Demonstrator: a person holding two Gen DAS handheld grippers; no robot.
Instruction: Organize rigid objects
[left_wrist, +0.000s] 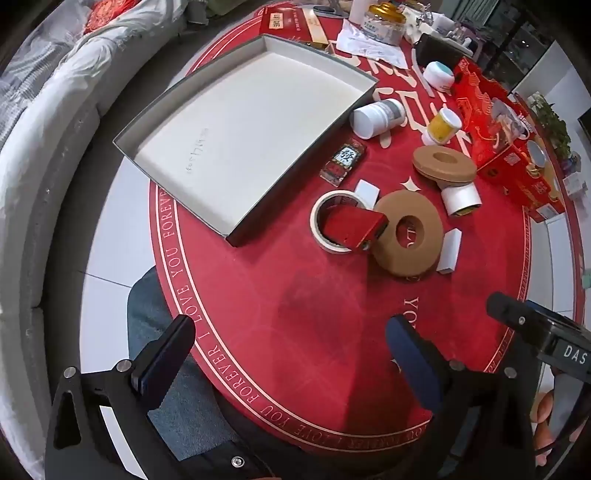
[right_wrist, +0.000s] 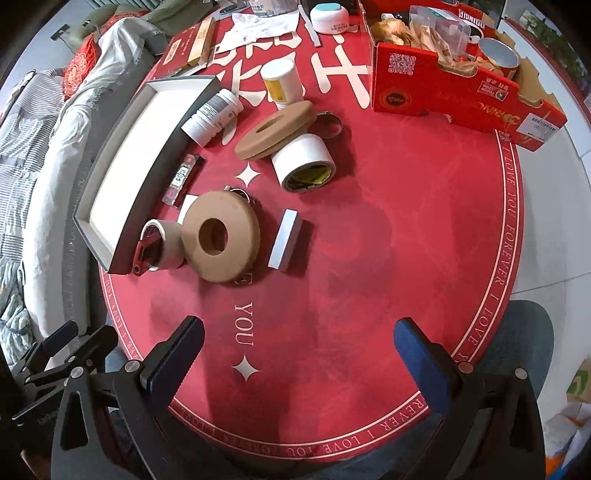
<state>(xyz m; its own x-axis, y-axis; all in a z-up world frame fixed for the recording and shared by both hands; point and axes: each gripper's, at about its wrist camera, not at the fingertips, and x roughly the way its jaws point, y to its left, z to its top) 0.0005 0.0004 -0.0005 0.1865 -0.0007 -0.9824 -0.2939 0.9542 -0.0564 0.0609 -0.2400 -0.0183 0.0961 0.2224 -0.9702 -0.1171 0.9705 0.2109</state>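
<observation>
Red round table (right_wrist: 369, 258), empty grey tray (left_wrist: 243, 122) far left, brown rings and tape rolls beside it, left gripper (left_wrist: 291, 354) and right gripper (right_wrist: 299, 354) fingers wide, holding nothing

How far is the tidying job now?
Nothing looks done: the shallow box is empty. Nothing is in hand: the left gripper and right gripper are open. The brown rings, tape rolls and bottles lie on the table.

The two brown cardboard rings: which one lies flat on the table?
The nearer ring, beside the masking tape roll, lies flat. The farther ring is tilted, propped on the white tape roll.
</observation>
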